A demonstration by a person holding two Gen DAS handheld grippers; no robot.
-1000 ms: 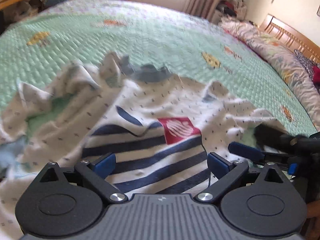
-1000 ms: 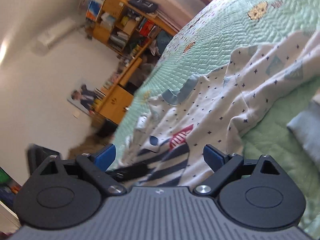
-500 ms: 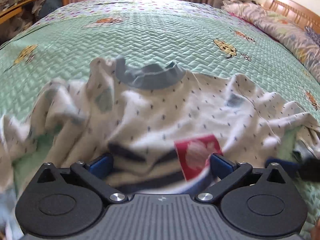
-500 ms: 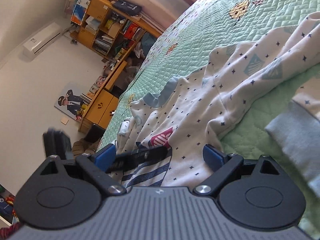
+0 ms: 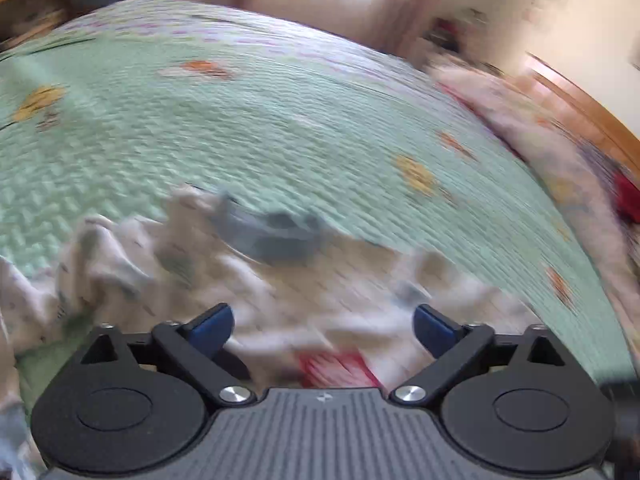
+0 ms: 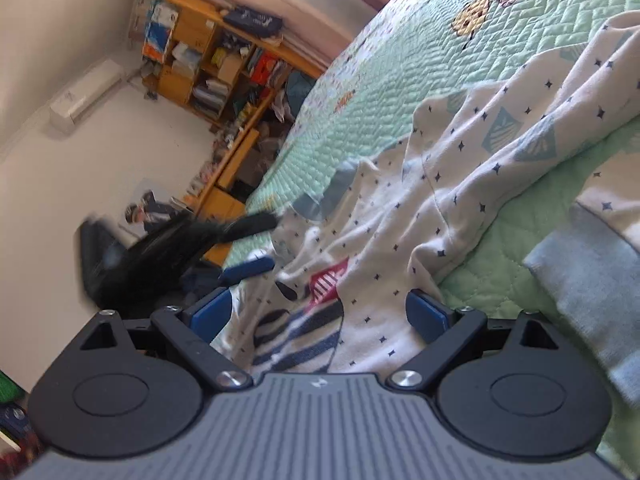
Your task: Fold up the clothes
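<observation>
Both claws gaping, gripping nothing | left claw (image 5: 323,330) and right claw (image 6: 320,314) over the shirt (image 6: 460,200) rumpled at the bed (image 6: 400,80) near edge | soft, light, floppy: I'd pinch hem corners.

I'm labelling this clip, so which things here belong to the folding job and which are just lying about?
Job:
- white shirt with blue collar
- left claw, open
- right claw, open

Lying about:
- green quilt
- wooden bookshelf
- air conditioner
- pillows
</observation>
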